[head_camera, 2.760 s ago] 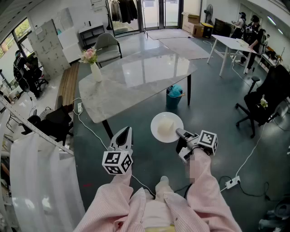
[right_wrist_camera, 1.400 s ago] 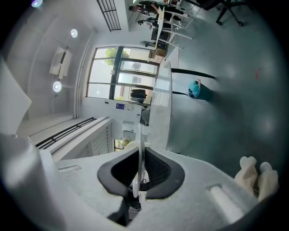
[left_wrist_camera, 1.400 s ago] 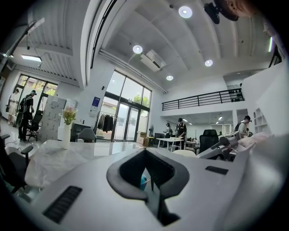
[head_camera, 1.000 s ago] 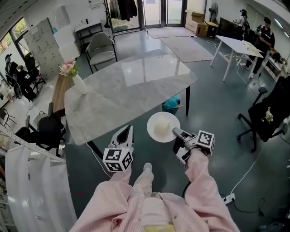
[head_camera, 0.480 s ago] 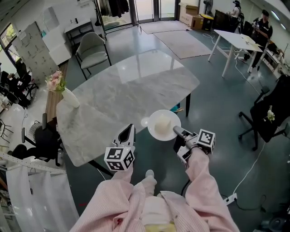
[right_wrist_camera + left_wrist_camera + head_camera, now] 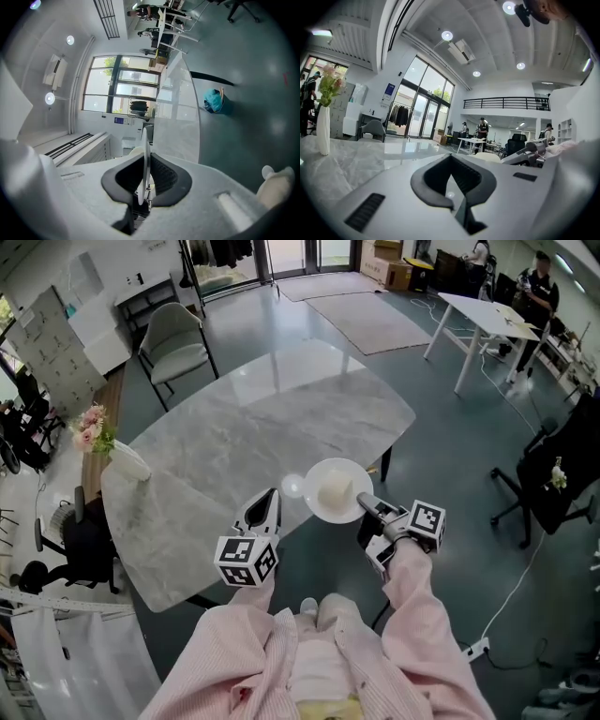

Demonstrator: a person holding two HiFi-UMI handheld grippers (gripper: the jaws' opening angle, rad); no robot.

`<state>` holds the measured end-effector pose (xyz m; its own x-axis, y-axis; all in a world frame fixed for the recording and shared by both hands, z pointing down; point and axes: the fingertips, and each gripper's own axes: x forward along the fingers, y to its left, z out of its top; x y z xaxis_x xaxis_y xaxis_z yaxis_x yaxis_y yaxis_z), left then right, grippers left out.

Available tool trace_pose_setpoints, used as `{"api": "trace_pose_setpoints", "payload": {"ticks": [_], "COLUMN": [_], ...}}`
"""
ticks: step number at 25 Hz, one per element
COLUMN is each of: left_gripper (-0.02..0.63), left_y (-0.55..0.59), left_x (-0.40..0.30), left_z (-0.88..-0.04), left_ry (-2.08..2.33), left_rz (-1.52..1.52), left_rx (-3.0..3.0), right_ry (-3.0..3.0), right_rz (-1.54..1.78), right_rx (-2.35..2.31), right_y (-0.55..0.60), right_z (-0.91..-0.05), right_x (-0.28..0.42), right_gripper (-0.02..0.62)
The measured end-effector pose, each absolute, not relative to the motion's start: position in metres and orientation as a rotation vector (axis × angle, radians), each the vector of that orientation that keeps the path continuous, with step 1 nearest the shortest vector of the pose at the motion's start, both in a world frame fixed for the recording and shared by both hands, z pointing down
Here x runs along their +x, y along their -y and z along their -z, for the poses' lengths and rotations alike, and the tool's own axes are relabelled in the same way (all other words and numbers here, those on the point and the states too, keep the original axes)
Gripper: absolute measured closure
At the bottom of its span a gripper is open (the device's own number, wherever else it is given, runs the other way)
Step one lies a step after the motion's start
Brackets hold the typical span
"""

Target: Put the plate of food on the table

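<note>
A white plate with a pale lump of food hangs over the near edge of the grey marble table. My right gripper is shut on the plate's near rim, to its right. In the right gripper view the rim stands edge-on between the pads of that gripper. My left gripper is just left of the plate, over the table edge, its fingers closed to a point with nothing in them. In the left gripper view, that gripper looks across the tabletop.
A white vase of pink flowers stands at the table's left end. A grey chair is behind the table and a black office chair to the right. A teal bin sits on the floor by the table. People stand at a far white table.
Both grippers and the plate have moved forward toward the marble table. The plate, earlier over the floor beside the table, now hangs over its near edge. The grip is unchanged.
</note>
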<state>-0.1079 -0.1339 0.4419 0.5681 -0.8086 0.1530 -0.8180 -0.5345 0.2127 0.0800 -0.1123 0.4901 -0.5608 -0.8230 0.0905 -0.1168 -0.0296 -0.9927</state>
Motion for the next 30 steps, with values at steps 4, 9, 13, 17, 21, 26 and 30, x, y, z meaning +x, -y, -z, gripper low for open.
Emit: {"api": "trace_pose_setpoints", "payload": {"ticks": [4,9,13,17,21,26,30], "left_gripper": [0.611,0.611,0.611,0.611,0.611,0.611,0.611], "left_y": [0.157,0.188,0.218,0.252,0.285,0.321,0.345], "left_x": [-0.108,-0.097,-0.090,-0.081,-0.073,-0.059,-0.056], "left_z": [-0.448,-0.453,-0.457,-0.466,-0.474,-0.482,-0.494], "left_ry": [1.335,1.331,1.348,1.358,1.371,1.396,1.417], "left_rz": [-0.051,-0.058,-0.062,-0.071,-0.079,-0.095,-0.105], "left_rx": [2.535,2.506,2.474,2.439,2.388,2.324,2.275], "right_ry": [-1.681,-1.680,-1.686,-1.686,-1.699,-1.735,-1.752], "right_rz": [1.649,1.674,1.693,1.710,1.731,1.760,1.777], "right_rx": [-1.000,-1.001,-0.993,-0.979,-0.965,-0.959,-0.949], "right_y": [0.134,0.168,0.202,0.240,0.278,0.319,0.348], "right_z": [-0.498,-0.499,-0.502,-0.509,-0.515,-0.522,-0.530], "right_x": [0.080,0.090,0.097,0.105,0.112,0.126,0.129], "right_gripper": [0.571,0.571,0.571,0.571,0.571,0.571,0.571]}}
